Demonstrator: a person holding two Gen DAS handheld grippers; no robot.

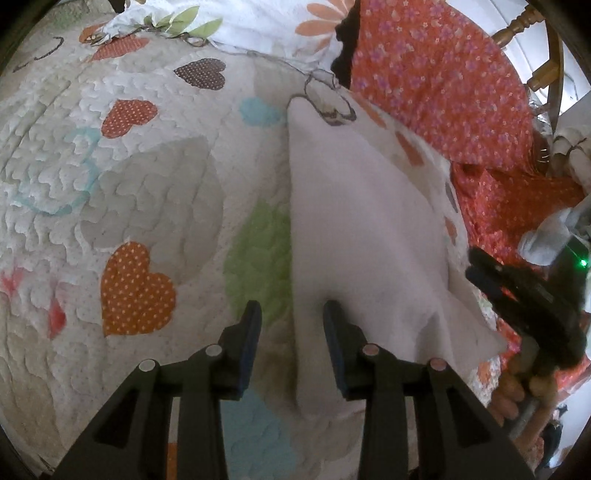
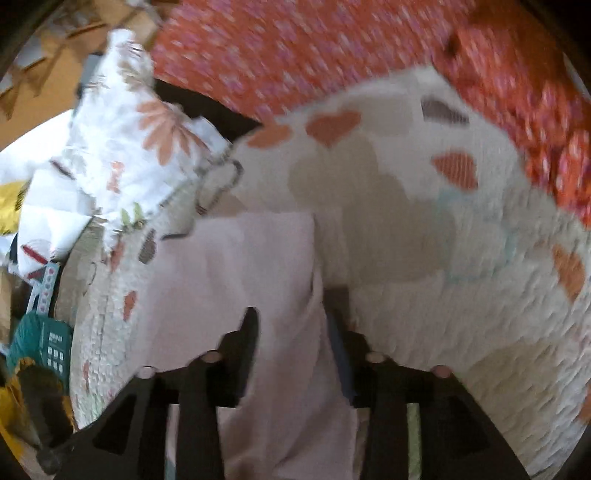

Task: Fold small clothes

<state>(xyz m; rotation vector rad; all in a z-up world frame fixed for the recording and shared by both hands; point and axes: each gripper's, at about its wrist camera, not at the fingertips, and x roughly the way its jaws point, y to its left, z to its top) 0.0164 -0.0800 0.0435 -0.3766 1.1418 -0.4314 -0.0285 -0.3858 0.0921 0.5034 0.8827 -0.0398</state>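
Note:
A pale pink cloth (image 1: 369, 221) lies folded over on the heart-patterned quilt (image 1: 147, 184), its long straight edge running away from me. My left gripper (image 1: 291, 321) hovers over that edge, open, with the cloth's edge and the quilt showing in the gap. In the right wrist view, which is blurred, the same pink cloth (image 2: 240, 266) fills the space between the fingers of my right gripper (image 2: 291, 325). Those jaws stand apart and I see no pinch. The right gripper (image 1: 474, 265) also shows at the right edge of the left wrist view, held by a hand (image 1: 517, 391).
The quilt (image 2: 424, 295) covers a bed. Orange flowered fabric (image 1: 443, 74) lies bunched along the far right, and white daisy-print fabric (image 1: 266, 26) sits at the back. A wooden chair (image 1: 517, 26) stands behind. Past the quilt's edge lies a teal item (image 2: 40, 339) among clutter.

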